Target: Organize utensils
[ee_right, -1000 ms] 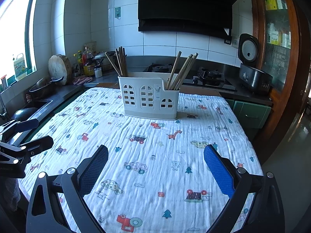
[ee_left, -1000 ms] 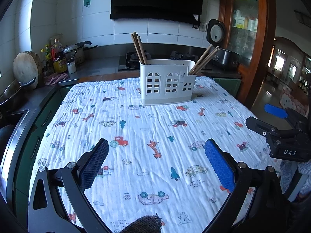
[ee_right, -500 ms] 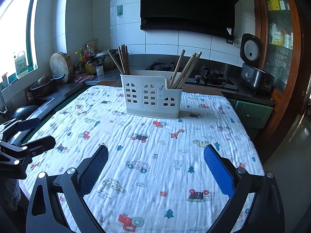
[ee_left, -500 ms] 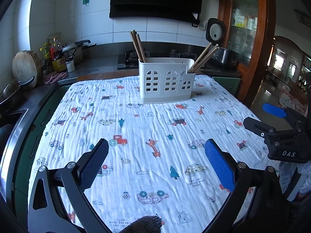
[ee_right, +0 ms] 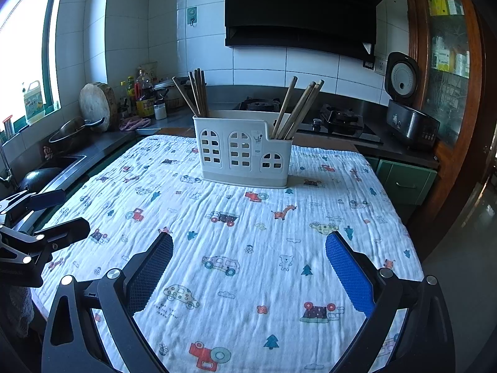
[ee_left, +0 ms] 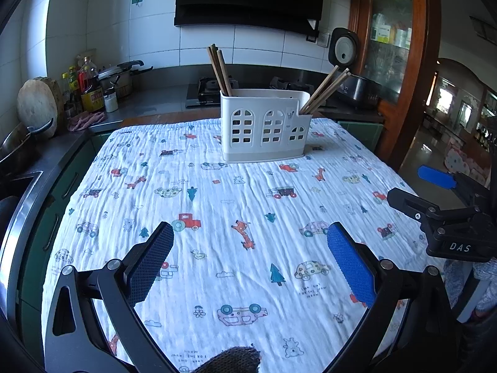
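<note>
Hovering over the near end of the printed cloth, both tools empty: left gripper spread wide, right gripper spread wide, nothing between the fingers. White caddy stands upright toward the cloth's far end, well apart from both grippers, slightly left of centre for the right one. Left chopstick bundle sits in its left compartment, right chopstick bundle leans out of the low right compartment. No loose utensil seen on the cloth. Risk, judged: the caddy looks light; a sideways tug on the leaning sticks could tip it or drag it, wrinkling the cloth.
</note>
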The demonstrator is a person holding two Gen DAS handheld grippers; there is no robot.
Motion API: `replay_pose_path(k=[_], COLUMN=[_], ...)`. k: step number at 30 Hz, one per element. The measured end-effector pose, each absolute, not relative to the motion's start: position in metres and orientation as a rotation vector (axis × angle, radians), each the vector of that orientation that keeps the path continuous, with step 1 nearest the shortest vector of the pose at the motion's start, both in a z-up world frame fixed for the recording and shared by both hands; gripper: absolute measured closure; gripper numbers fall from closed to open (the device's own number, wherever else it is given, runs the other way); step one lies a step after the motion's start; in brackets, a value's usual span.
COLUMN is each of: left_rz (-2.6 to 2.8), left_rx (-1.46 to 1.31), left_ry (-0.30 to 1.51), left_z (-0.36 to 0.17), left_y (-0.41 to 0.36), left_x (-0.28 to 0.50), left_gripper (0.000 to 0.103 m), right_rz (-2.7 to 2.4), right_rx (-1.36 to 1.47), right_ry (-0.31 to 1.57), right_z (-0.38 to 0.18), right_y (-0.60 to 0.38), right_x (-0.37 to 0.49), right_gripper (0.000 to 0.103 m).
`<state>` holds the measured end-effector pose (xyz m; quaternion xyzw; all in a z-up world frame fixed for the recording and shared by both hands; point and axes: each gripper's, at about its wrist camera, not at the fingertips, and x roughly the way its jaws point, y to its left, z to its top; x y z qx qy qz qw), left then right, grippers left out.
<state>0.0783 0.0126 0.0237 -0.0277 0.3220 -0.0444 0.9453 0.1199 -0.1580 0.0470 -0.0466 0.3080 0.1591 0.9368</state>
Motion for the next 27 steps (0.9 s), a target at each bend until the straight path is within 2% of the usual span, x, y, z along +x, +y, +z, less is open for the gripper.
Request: replay_pose_path(k=[27], left_rz=[-0.098], left_rx=[-0.085], left_ry=[0.648], left_z=[0.0223], left_y=[0.0173], left_x=[0.0772], left_gripper=[0.005], right_rz=[0.325], right_rx=[-0.094], right_ry=[0.638], right_z=[0.0451], right_y=[-0.1600], right_x=[0.1185], right_gripper=[0.008])
